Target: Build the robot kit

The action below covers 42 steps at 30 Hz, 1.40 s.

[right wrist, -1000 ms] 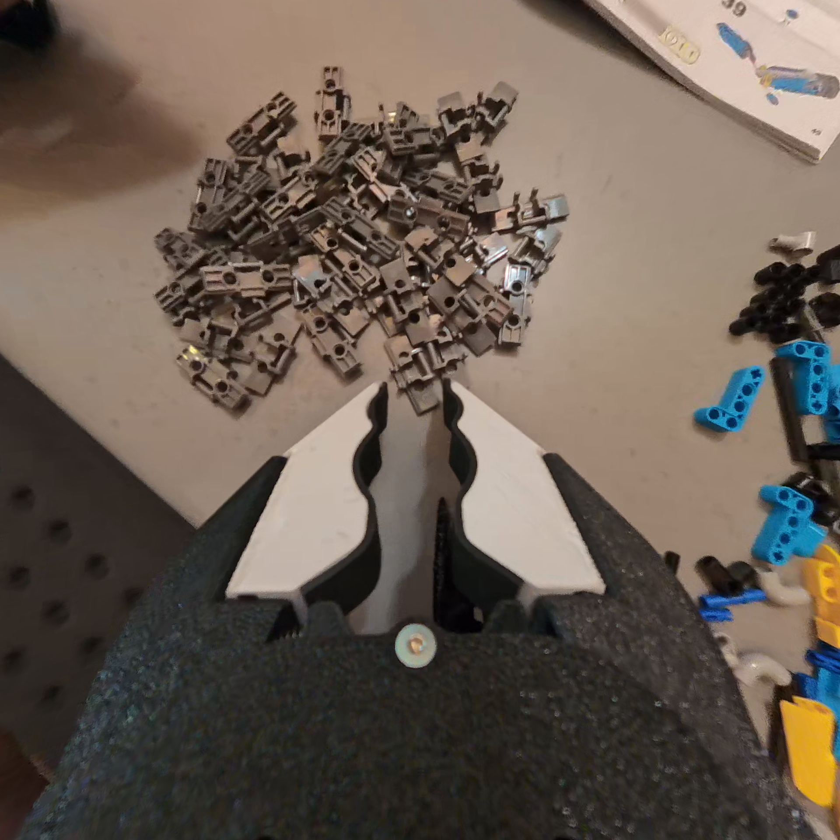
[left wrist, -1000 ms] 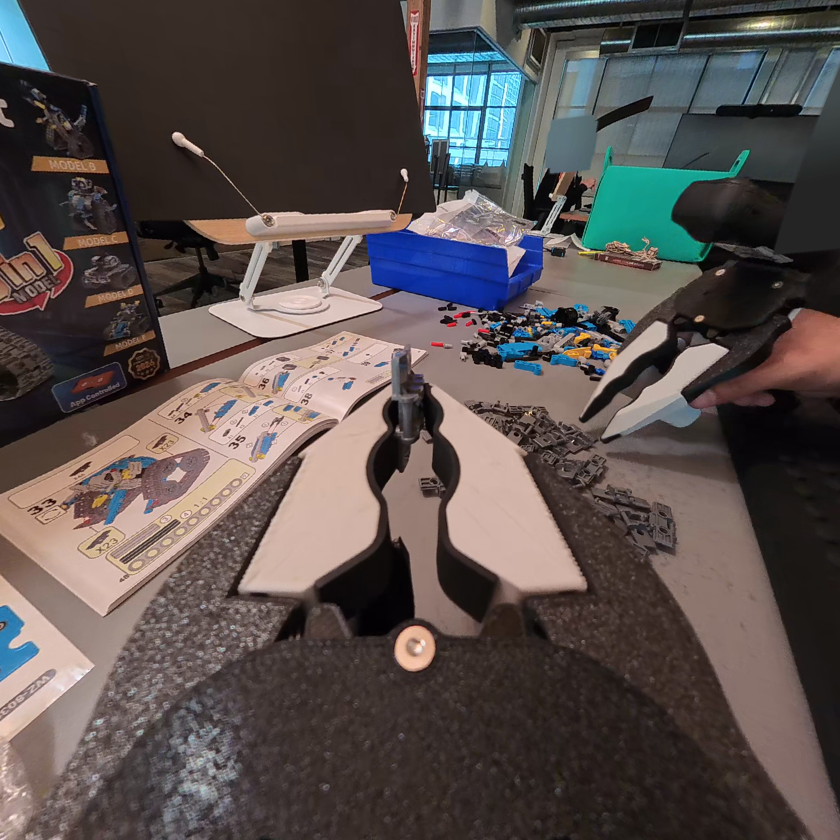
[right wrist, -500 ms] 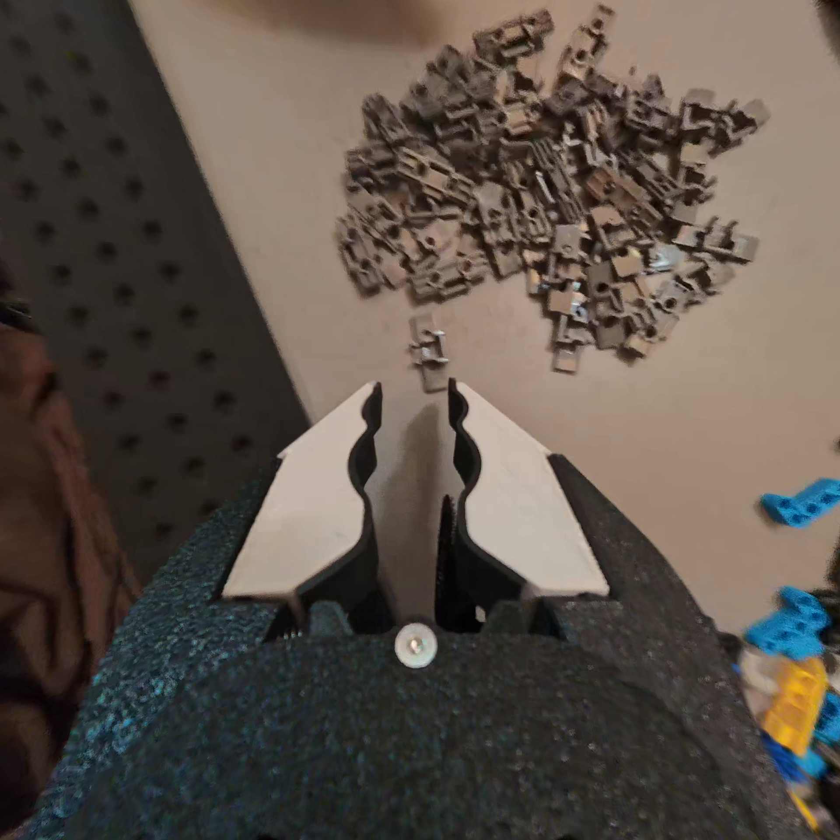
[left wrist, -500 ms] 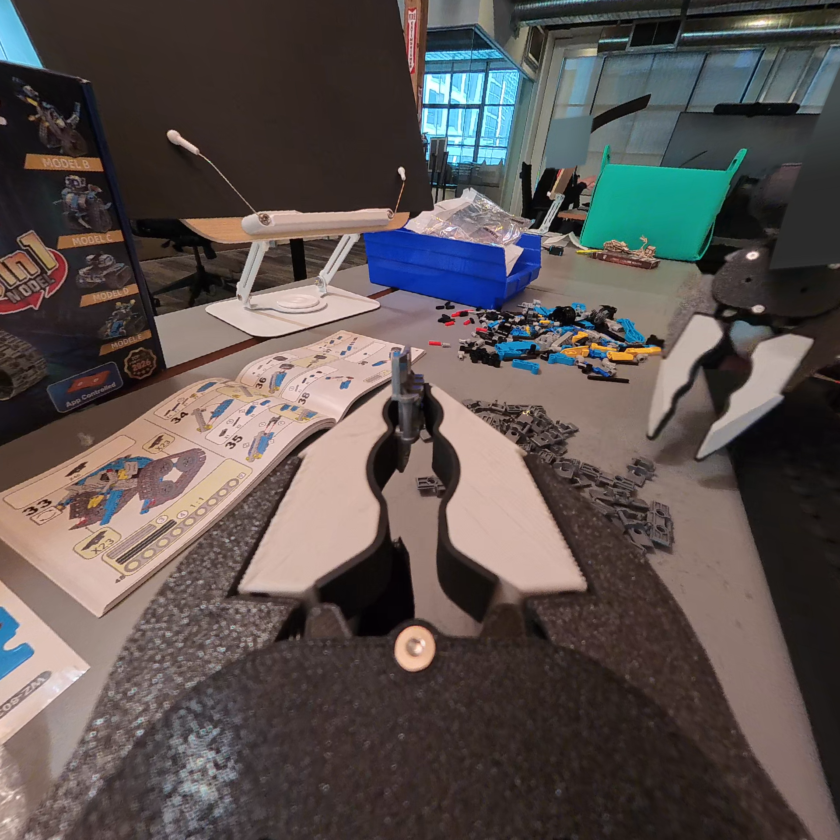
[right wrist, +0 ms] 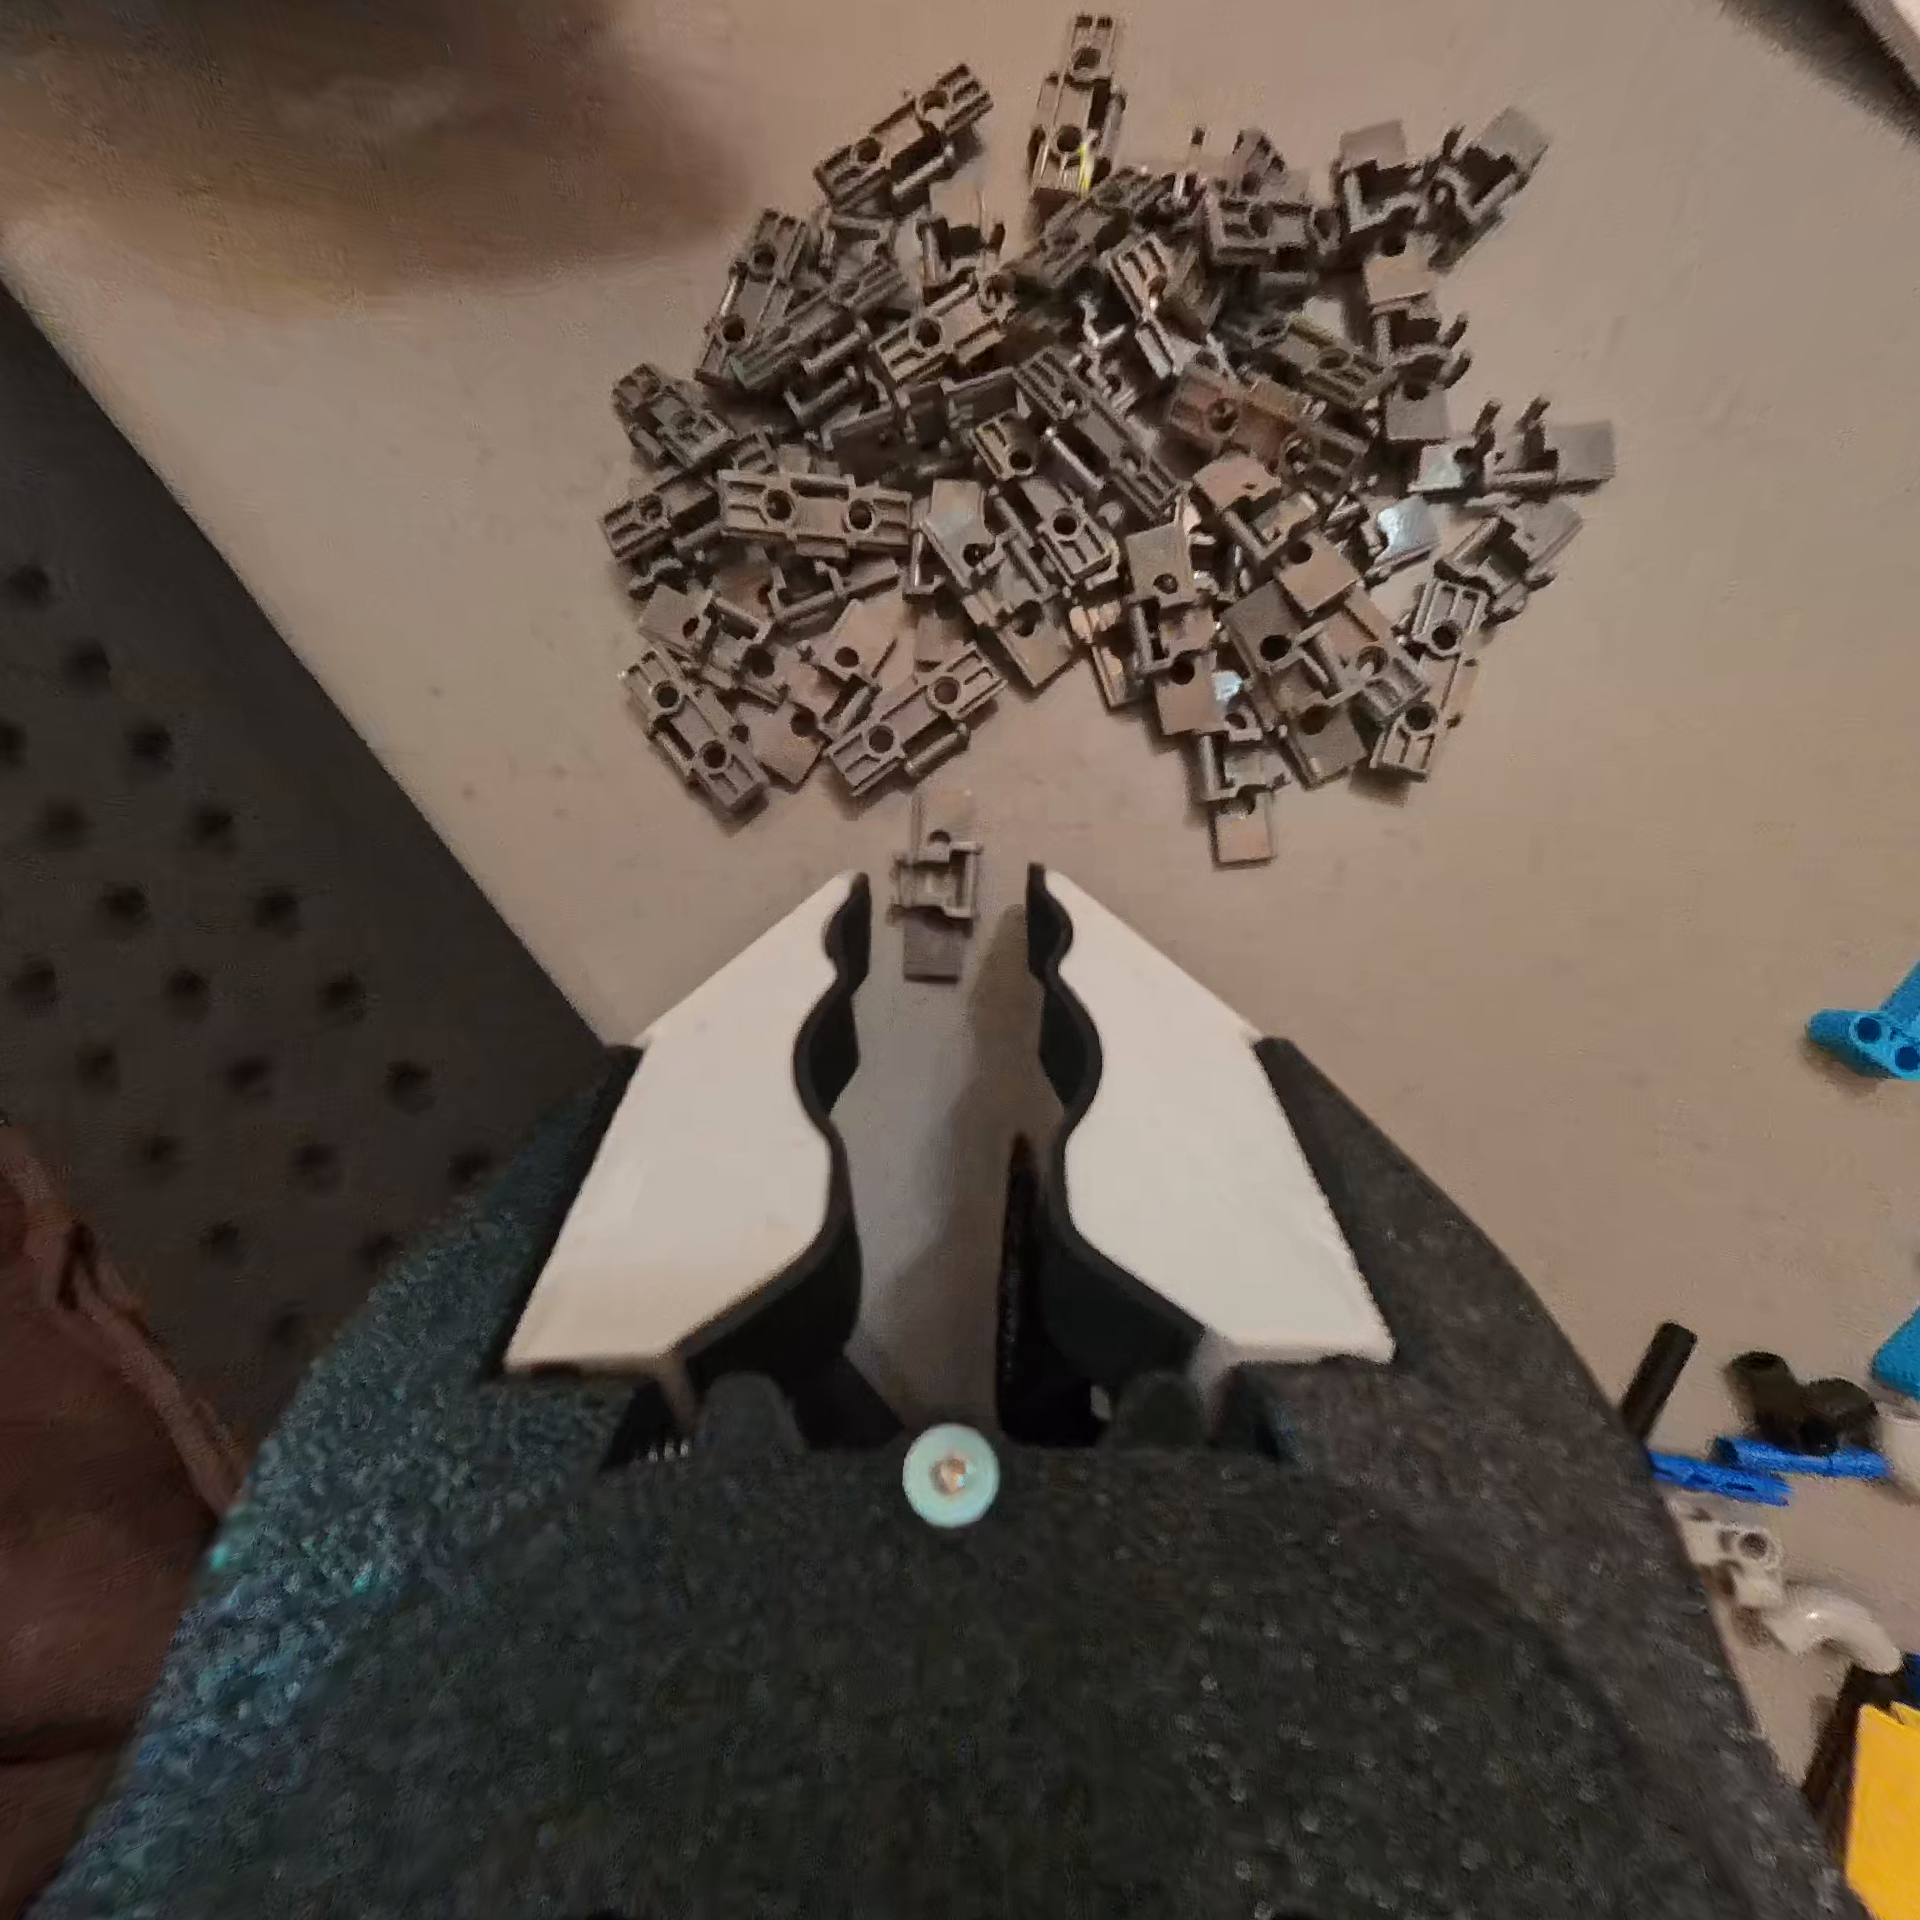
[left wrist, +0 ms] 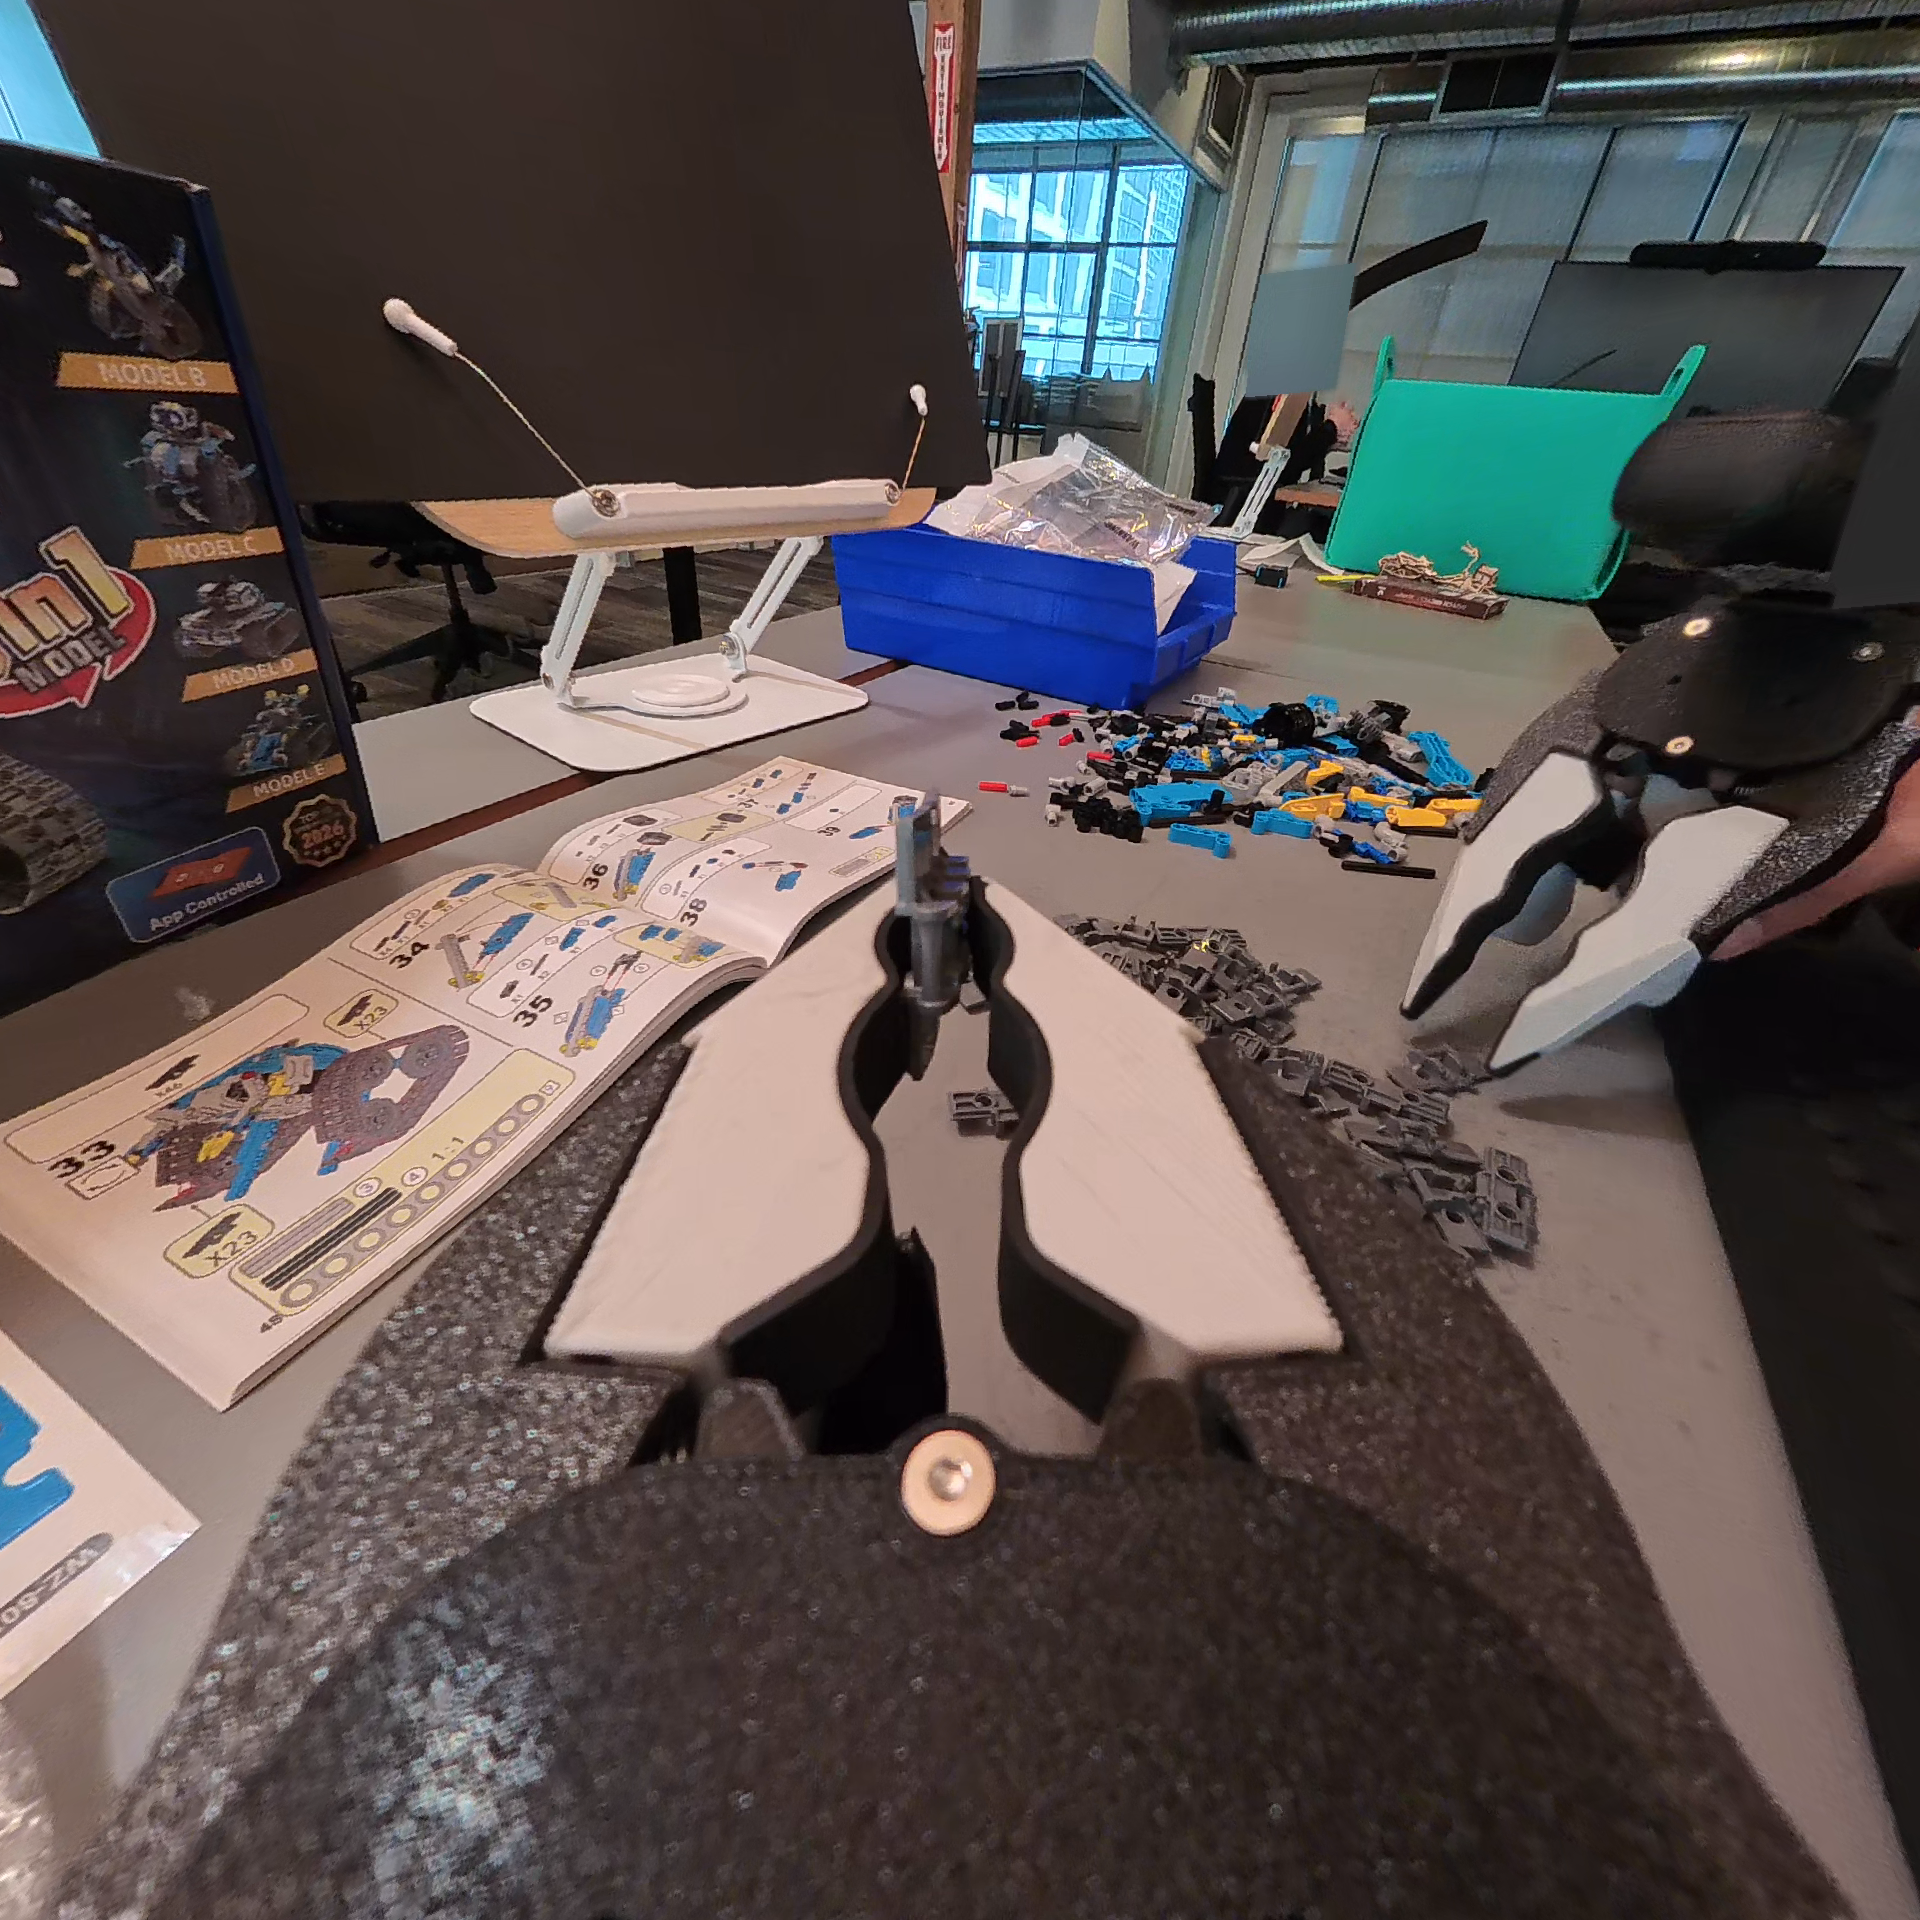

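left gripper (left wrist: 940, 914): fingers closed on an upright grey link strip (left wrist: 925, 914), held above the grey table (left wrist: 1621, 1309). right gripper (right wrist: 948, 894): fingers parted, tilted down, a single grey link (right wrist: 935, 899) lying between the tips. link pile (right wrist: 1101, 468) just beyond. open booklet (left wrist: 416, 1029) seen left; office room behind.

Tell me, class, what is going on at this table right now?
A person holds a two-finger gripper in each hand over a grey table. The left gripper is shut on a short chain of grey track links, held upright beside an open instruction booklet. The right gripper is open, its fingertips either side of a single grey link lying just clear of a pile of grey links. A heap of blue, black and yellow pieces lies farther back.
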Each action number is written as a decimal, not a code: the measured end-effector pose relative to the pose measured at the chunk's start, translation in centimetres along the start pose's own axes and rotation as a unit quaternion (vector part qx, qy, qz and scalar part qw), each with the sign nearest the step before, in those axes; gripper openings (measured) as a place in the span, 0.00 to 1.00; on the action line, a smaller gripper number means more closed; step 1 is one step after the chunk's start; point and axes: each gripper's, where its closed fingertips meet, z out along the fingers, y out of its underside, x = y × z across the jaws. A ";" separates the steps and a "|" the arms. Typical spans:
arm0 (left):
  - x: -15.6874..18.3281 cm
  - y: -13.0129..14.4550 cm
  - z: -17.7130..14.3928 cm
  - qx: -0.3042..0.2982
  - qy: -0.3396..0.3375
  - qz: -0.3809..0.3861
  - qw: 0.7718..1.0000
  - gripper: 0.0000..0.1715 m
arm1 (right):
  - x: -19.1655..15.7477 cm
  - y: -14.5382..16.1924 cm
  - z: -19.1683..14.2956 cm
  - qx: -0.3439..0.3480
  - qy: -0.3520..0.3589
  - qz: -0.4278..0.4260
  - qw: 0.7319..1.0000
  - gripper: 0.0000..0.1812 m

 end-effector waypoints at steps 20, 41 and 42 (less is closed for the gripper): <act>-0.1 0.0 0.0 0.002 0.001 -0.007 1.000 0.05 | -0.4 0.9 -0.2 -0.023 0.020 0.025 0.999 0.16; 1.7 -0.7 -0.1 0.016 0.117 -0.212 0.970 0.04 | 0.8 -0.7 1.2 0.033 0.039 -0.011 0.999 0.08; 1.8 -0.7 -0.1 0.017 0.123 -0.222 0.967 0.04 | 0.8 -0.8 1.2 0.033 0.042 -0.023 0.998 0.08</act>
